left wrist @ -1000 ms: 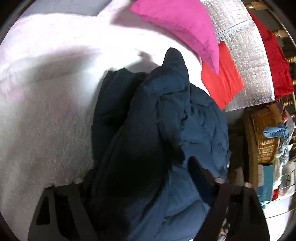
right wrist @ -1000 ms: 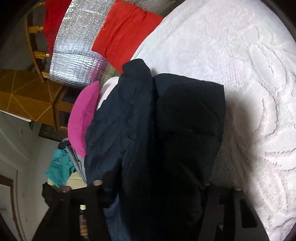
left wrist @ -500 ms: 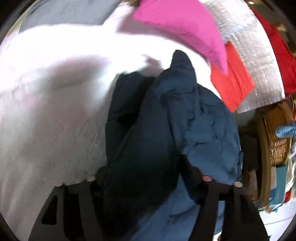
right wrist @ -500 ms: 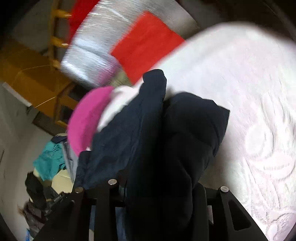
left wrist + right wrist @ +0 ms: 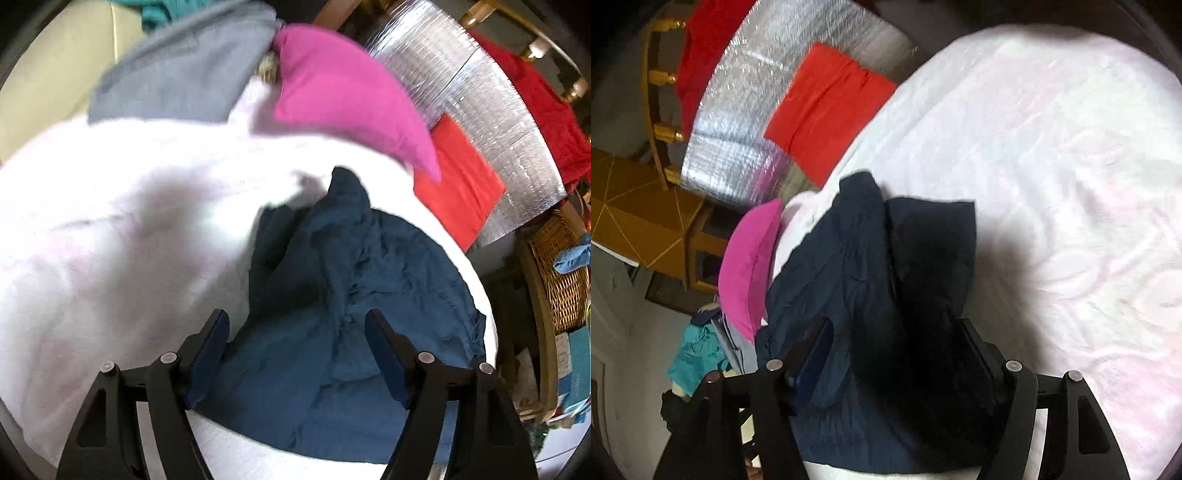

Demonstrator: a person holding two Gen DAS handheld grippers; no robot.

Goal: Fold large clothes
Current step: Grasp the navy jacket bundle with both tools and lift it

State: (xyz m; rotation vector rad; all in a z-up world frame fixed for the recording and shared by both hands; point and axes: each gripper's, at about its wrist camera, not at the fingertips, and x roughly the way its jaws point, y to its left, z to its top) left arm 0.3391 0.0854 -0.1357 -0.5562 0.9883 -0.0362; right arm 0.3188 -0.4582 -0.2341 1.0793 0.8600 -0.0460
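A dark navy blue garment [image 5: 343, 302] lies bunched on the white bedspread [image 5: 110, 229]. In the left wrist view my left gripper [image 5: 297, 326] is open, its jaws spread above the cloth and holding nothing. In the right wrist view the same garment [image 5: 871, 295] lies in a folded heap on the bedspread [image 5: 1052, 166]. My right gripper [image 5: 895, 334] is open, its jaws wide on either side of the heap, with the cloth lying between them and not pinched.
A pink pillow [image 5: 343, 96] and a red cloth [image 5: 458, 184] lie beyond the garment, against a silver foil panel [image 5: 476, 85]. A grey cloth [image 5: 184, 74] lies at the far edge. A wicker basket [image 5: 557, 273] stands to the right of the bed.
Both grippers have let go of the navy garment and drawn back. The garment has dropped from a lifted bundle onto the bedspread.
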